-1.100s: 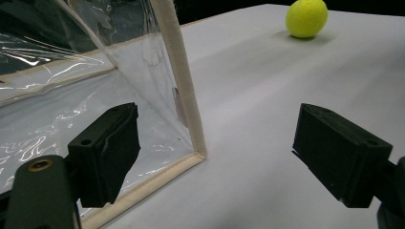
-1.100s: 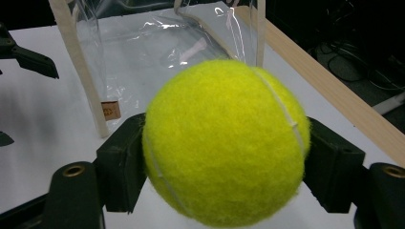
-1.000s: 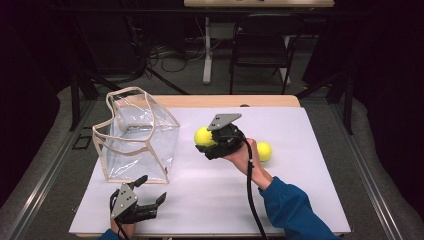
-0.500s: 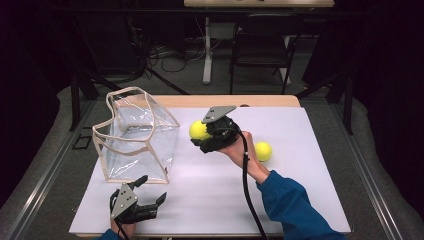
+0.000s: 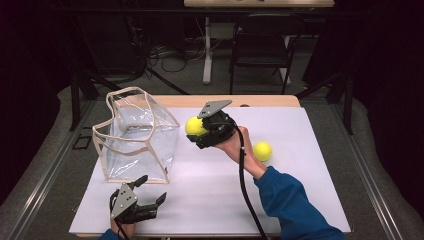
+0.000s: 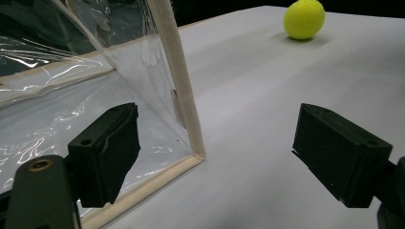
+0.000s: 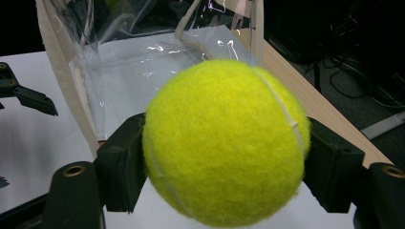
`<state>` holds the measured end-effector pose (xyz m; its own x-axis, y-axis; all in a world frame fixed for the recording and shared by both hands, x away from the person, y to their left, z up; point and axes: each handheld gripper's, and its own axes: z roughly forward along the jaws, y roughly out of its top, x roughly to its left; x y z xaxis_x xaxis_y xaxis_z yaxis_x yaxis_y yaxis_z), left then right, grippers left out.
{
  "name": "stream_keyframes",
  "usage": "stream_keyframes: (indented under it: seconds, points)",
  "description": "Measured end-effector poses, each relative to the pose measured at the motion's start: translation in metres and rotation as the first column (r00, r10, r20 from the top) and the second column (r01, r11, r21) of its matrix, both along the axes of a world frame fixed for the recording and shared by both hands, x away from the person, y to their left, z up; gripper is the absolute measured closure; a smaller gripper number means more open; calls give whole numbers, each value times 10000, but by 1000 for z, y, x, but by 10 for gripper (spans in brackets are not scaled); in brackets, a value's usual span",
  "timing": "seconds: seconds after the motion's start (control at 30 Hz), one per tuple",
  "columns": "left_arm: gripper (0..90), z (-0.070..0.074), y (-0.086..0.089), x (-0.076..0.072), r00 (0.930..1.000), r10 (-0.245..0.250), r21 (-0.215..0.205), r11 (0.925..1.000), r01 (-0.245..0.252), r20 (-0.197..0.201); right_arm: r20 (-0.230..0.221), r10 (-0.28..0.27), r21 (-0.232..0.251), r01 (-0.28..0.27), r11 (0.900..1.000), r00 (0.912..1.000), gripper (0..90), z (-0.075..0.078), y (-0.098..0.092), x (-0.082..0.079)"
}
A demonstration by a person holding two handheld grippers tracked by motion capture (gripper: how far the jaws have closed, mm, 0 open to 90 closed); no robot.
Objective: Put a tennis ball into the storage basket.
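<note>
My right gripper (image 5: 197,134) is shut on a yellow tennis ball (image 5: 194,126), held above the white table top just right of the clear plastic bag (image 5: 136,135). Seen from the right gripper view, the ball (image 7: 224,140) sits squeezed between both jaws, with the bag (image 7: 143,52) close behind it. A second tennis ball (image 5: 262,150) lies on the table to the right of the person's hand; it also lies far off at the top of the left gripper view (image 6: 304,18). My left gripper (image 5: 150,194) rests open near the front edge, its jaws (image 6: 224,157) empty beside the bag's cream-trimmed corner (image 6: 184,109).
The bag stands upright with its mouth open at the table's left. The white table surface (image 5: 300,190) ends in a wooden strip (image 5: 260,101) at the back. A chair and table legs stand on the floor beyond.
My right gripper has carried the ball leftward and a little up, closer to the bag. The left gripper and the second ball have stayed where they were.
</note>
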<state>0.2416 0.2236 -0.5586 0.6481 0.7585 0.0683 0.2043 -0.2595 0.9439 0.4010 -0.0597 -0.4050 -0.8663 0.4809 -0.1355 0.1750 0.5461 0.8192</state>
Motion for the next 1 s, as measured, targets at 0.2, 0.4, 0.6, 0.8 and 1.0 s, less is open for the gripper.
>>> stream_keyframes:
  seconds: [0.2,0.4,0.6,0.8,1.0]
  points:
    - [161,0,0,0,10000,-22,-15,10000,22,-19,141,114,134,-116,9998,9998,258,8,5,3]
    - [161,0,0,0,10000,-16,-22,10000,16,-19,110,176,312,-179,9994,9998,259,12,13,7]
    - [160,0,0,0,10000,-58,-9,10000,58,2,168,275,250,-279,9993,9995,258,16,20,8]
    - [161,0,0,0,10000,-18,-10,10000,18,-52,149,351,288,-355,9990,9993,258,18,26,10]
    - [161,0,0,0,10000,-48,14,10000,48,-41,87,343,407,-347,9986,9994,259,21,28,14]
